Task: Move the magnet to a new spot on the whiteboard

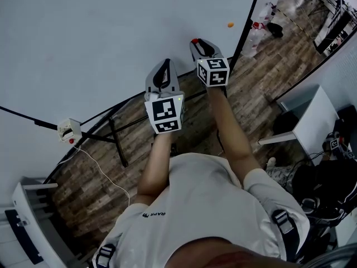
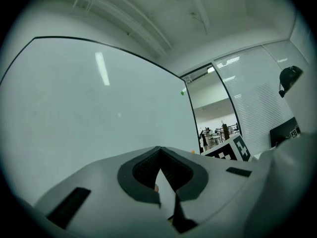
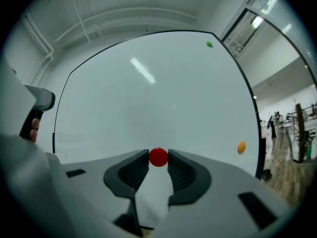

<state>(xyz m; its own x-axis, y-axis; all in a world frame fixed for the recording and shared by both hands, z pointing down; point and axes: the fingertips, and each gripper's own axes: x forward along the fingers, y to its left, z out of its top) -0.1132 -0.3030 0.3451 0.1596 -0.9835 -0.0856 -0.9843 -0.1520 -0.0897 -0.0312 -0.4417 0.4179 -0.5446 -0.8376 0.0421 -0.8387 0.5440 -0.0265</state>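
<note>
while the right hand-held gripper point(image 3: 158, 158) points at the large white whiteboard with a thin black frame point(image 3: 148, 93), its jaws are clamped on the small round red magnet point(image 3: 158, 157), one pad on each side, right at the tips. head view puts that red magnet point(image 1: 194, 40) against the whiteboard point(image 1: 111, 38), lower area, not far from its right frame edge. can't tell if the magnet touches the whiteboard face or sits just off it.

left hand-held gripper point(image 2: 159, 150): jaws together, nothing between them, also facing the whiteboard. in the head view it point(image 1: 165, 63) is beside the right hand-held gripper point(image 1: 195, 42), on the side away from the whiteboard's right edge.

other stuff on the whiteboard:
- small round orange magnet point(image 3: 241, 147), close to the right frame edge, well apart from the red one
- small green magnet point(image 3: 209, 44), near the whiteboard's upper right corner

below the whiteboard: wood-pattern floor point(image 1: 95, 183), plus a small white box with a red spot point(image 1: 69, 130) on a white cable, hanging by the whiteboard's bottom frame.
</note>
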